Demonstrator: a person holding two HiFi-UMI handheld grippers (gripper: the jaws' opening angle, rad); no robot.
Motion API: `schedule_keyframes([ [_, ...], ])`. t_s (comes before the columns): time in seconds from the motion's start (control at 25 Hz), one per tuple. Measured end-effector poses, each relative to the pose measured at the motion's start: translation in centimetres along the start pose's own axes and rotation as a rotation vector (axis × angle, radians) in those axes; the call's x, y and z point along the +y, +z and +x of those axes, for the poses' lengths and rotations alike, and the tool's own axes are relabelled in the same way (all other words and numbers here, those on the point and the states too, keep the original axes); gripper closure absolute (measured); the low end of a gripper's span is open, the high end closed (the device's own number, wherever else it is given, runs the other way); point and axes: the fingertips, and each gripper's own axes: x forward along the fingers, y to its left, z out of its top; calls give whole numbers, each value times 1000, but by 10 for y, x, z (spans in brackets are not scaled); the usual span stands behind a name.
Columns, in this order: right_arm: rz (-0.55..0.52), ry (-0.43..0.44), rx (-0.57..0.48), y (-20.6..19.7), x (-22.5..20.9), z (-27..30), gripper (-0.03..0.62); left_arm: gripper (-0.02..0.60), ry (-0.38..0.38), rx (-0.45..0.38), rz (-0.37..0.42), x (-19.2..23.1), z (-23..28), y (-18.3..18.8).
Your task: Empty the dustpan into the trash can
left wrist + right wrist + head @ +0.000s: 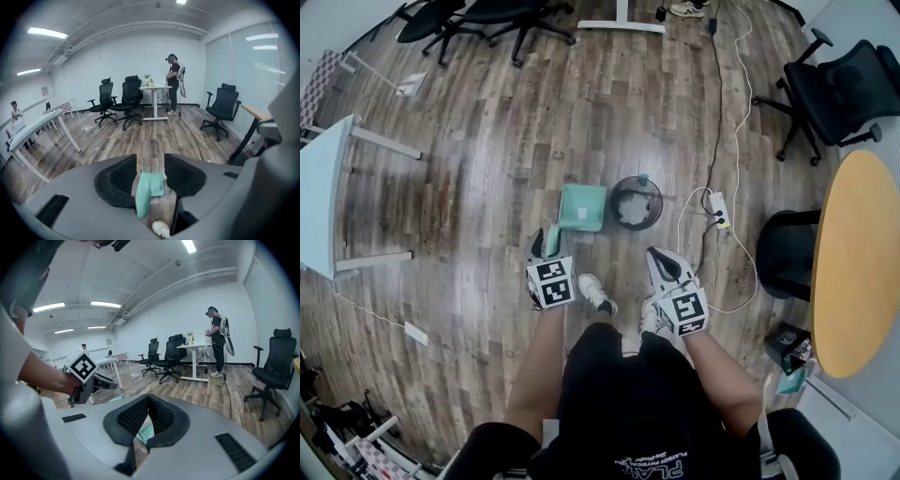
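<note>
The mint-green plastic dustpan [582, 207], a flat square scoop with a rounded handle [143, 194], lies on the wood-plank floor [487, 150] just beside the trash can [613, 204], a round black mesh bin. On the dustpan's side of the trash can, the left gripper [150, 158] has its ribbed black jaws spread either side of the handle, not pinching it. The right gripper [149, 398] has its jaws pressed together, empty.

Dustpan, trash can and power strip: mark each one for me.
dustpan [583, 208]: head view, on the flat teal pan body.
trash can [613, 200]: head view, on its left rim.
power strip [718, 208]: head view, on the white casing.
</note>
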Motion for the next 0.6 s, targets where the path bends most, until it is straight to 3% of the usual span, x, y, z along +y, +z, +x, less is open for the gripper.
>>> schedule_keyframes([
  [0.16, -38, 28, -7, 2, -1, -20, 571, 400, -20, -44, -25, -28, -43, 16],
  [0.6, -69, 68, -113, 38, 7, -77, 571, 552, -63, -178, 3, -95, -151, 26],
])
